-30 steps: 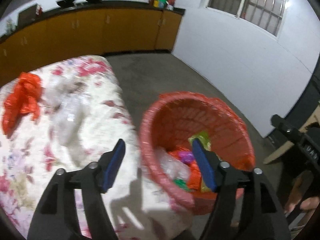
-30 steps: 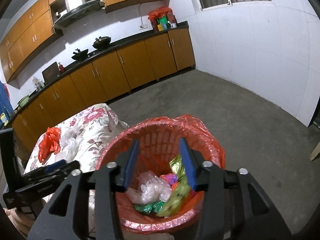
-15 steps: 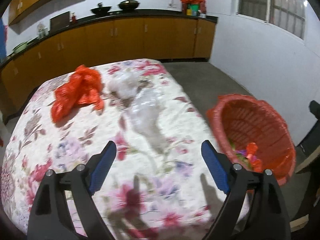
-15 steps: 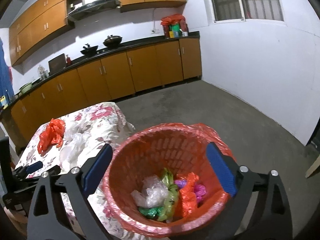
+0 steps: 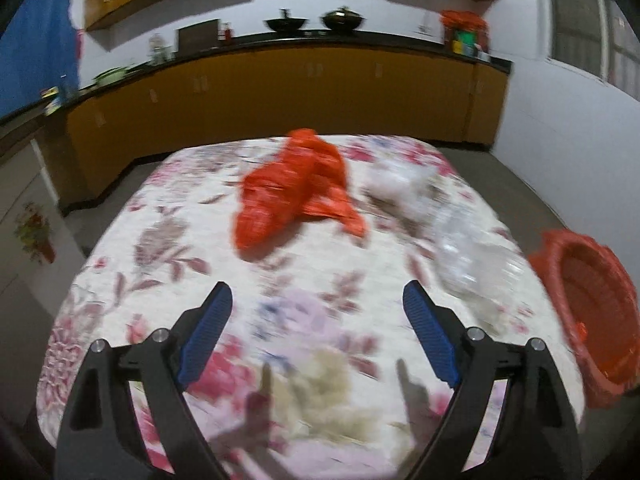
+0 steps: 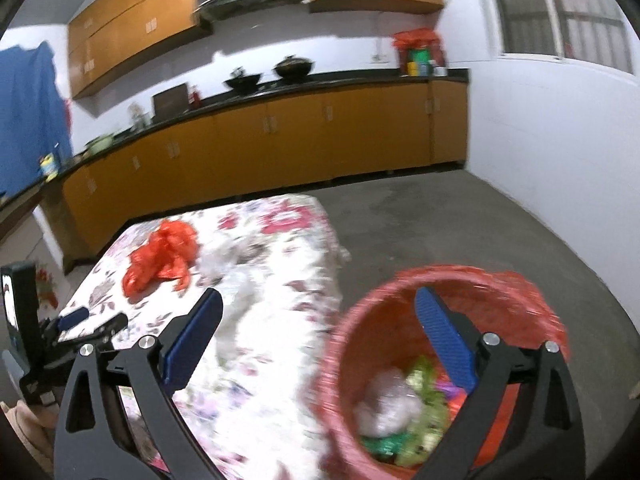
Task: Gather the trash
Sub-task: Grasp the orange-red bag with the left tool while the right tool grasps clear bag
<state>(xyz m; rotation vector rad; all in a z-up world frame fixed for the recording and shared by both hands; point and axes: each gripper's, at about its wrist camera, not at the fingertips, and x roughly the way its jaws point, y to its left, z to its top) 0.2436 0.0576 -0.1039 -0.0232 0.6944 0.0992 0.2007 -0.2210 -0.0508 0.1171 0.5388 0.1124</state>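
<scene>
Motion blur smears the clear plastic near the surface's right edge; the red basket is cut off at the frame's rim.

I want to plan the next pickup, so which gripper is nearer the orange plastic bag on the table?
Left. The left gripper hangs open over the floral table, facing the orange plastic bag just ahead. The right gripper is open above the red basket, beside the table.

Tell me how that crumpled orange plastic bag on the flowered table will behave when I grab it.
The orange plastic bag is thin crumpled film, so it is probably floppy and will sag and trail from the pads. It looks light, so a push may just slide it across the tablecloth. It likely compresses, so the open left hand-held gripper should close fully.
</scene>
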